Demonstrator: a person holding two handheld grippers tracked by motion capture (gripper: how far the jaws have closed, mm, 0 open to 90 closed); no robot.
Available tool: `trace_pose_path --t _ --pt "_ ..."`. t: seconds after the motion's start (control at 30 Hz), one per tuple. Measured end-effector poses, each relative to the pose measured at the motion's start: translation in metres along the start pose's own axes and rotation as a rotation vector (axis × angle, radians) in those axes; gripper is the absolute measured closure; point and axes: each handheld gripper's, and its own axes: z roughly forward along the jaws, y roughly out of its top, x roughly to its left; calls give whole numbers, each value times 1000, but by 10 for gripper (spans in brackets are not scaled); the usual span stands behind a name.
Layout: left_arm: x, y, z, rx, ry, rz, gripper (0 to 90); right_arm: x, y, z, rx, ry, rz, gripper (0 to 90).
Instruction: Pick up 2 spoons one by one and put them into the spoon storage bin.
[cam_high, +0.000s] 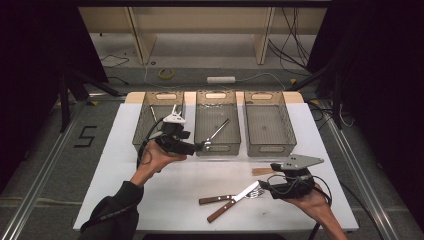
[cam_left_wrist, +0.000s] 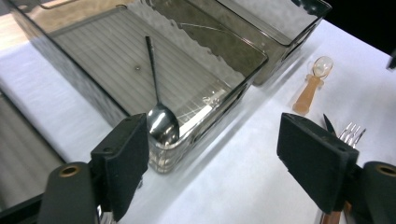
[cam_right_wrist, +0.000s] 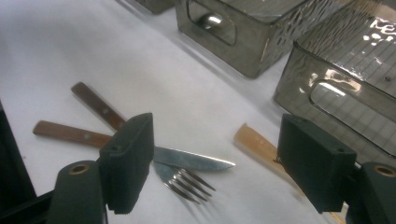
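Evidently the work in hand is sorting cutlery into three smoked-plastic bins standing in a row at the far side of the white table (cam_high: 125, 170); the left gripper (cam_high: 202, 146) is hanging at the near wall of the middle bin (cam_high: 217, 145), its jaws standing wide apart with nothing between them; the spoon (cam_left_wrist: 161, 122) is lying inside that bin, bowl lodged in the near corner and handle running away along the ribbed floor, a position consistent with a piece let go over the near rim rather than laid down with care; the left bin (cam_high: 142, 130) and the right bin (cam_high: 269, 147) are flanking it, the right one appearing bare.

Meanwhile the right gripper (cam_high: 267, 186) is hovering low over the remaining pieces near the front edge; its jaws are likewise spread and gripping nothing; the knife (cam_right_wrist: 140, 140) and the fork (cam_right_wrist: 116, 147) are lying crossed, wooden handles pointing away from the gripper, tips toward it, so the metal ends are the nearest purchase; the overlap is likely to complicate lifting one alone; a pale wooden spoon (cam_left_wrist: 314, 84) is resting on the table just beyond them, near the right bin.
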Motion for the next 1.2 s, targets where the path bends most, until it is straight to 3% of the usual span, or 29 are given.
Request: trace_pose_path --t 0.23,0.4,0.63,0.87,1.0,1.2 --pt "0 -28 -22 -38 31 -15 217 -14 8 6 49 -13 -17 289" --pt "-3 -50 -32 -43 14 -31 207 -22 14 11 96 -22 -37 292" --pt "-12 -74 -41 -41 13 -21 199 -28 20 18 175 -37 -84 300" --pt "-24 -85 -53 -71 16 -3 181 -41 23 30 253 -39 -104 317" --pt "-28 -90 -57 -89 17 3 180 -44 24 42 329 -34 -150 326" --pt "-33 -96 -58 -93 12 4 179 -46 26 58 393 -33 -186 360"
